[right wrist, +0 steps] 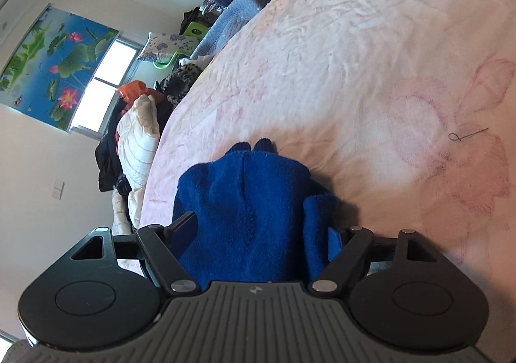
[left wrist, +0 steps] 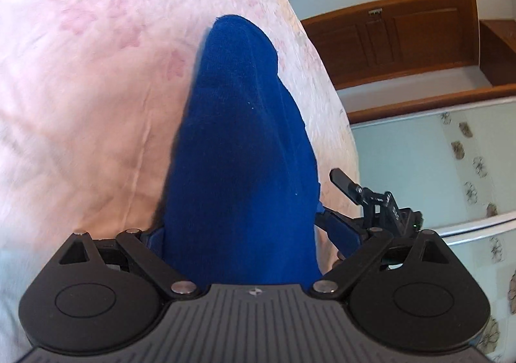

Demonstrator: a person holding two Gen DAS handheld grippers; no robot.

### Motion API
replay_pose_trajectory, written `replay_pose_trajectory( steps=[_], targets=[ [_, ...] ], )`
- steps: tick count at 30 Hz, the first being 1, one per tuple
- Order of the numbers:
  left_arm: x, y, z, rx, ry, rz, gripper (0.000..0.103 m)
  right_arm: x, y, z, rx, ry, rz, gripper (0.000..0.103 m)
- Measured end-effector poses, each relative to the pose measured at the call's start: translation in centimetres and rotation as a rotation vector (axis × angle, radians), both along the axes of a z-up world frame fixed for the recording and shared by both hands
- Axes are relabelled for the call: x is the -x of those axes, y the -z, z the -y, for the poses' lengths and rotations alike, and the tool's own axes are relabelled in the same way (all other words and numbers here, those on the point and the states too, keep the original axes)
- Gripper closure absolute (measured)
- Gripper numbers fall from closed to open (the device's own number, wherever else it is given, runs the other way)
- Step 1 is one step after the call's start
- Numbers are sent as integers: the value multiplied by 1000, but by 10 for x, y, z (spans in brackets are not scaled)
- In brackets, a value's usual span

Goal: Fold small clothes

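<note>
Both grippers pinch one blue knitted wool garment (left wrist: 238, 143) above the pink flowered bedsheet (left wrist: 80, 89): left gripper (left wrist: 240, 243) and right gripper (right wrist: 254, 234) each pressed on thick fabric. I judge the bulky knit may slip if either loosens. Bed edge is near the left gripper; open sheet lies ahead.

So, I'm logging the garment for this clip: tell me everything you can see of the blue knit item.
The blue knit item is deep royal blue, fuzzy, soft wool-like fabric. Both tools grip it: it fills the left tool and tapers away to a rounded end, and it bunches in folds in the right tool, where two small rounded tips poke out beyond. It is held over the pink floral bedsheet; whether it touches the sheet is unclear. Its full shape is hidden.
</note>
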State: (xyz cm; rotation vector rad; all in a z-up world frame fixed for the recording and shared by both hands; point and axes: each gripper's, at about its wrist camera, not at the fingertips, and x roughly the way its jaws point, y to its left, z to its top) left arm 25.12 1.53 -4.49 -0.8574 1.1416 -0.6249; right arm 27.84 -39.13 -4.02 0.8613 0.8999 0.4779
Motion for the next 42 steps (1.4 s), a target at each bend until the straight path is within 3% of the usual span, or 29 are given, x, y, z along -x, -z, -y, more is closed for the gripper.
replay_pose_trajectory(
  steps=[3, 6, 9, 12, 16, 20, 22, 23, 24, 27, 28, 31, 32, 33, 34, 35, 42],
  targets=[
    [-11, -4, 5, -19, 3, 11, 6, 6, 0, -1, 7, -62, -8, 28],
    [-18, -2, -2, 15, -31, -6, 6, 17, 3, -1, -28, -119, -17, 28],
    [-19, -1, 2, 14, -20, 8, 6, 32, 0, -10, 0, -202, -13, 28],
    [-8, -5, 5, -25, 14, 65, 6, 42, -3, -12, 0, -217, -28, 28],
    [4, -2, 0, -3, 41, 91, 6, 60, -2, -17, -22, -268, -66, 27],
    [-1, -1, 0, 3, 50, 58, 6, 72, -6, -22, -10, -252, -49, 25],
    [-6, 1, -1, 16, 48, 20, 6, 73, -5, -20, -17, -235, -49, 39],
    [-6, 1, -1, 19, 51, 5, 6, 73, -2, -19, -12, -216, -65, 72],
    [-6, 1, 0, 20, 68, -8, 6, 71, 4, -17, 14, -191, -109, 81],
    [6, 2, -1, 25, 111, -2, 6, 78, 12, -10, -42, -156, -102, 81],
    [8, 2, -2, 26, 118, 12, 6, 82, 13, -11, -33, -146, -91, 72],
    [4, 5, 0, 35, 84, -7, 6, 87, 10, -14, -28, -155, -54, 60],
    [3, 4, 2, 24, 64, -16, 9, 88, 9, -16, -20, -162, -43, 59],
    [1, 3, 5, -9, 49, -20, 19, 88, 7, -19, 3, -171, -36, 60],
    [1, 0, 9, -91, 45, -19, 66, 88, 6, -20, 9, -174, -43, 65],
    [-2, 1, 14, -161, 53, -34, 80, 86, 7, -19, 7, -172, -64, 77],
    [-6, 0, 10, -143, 72, -109, 79, 91, 2, -21, 6, -158, -120, 78]
  ],
)
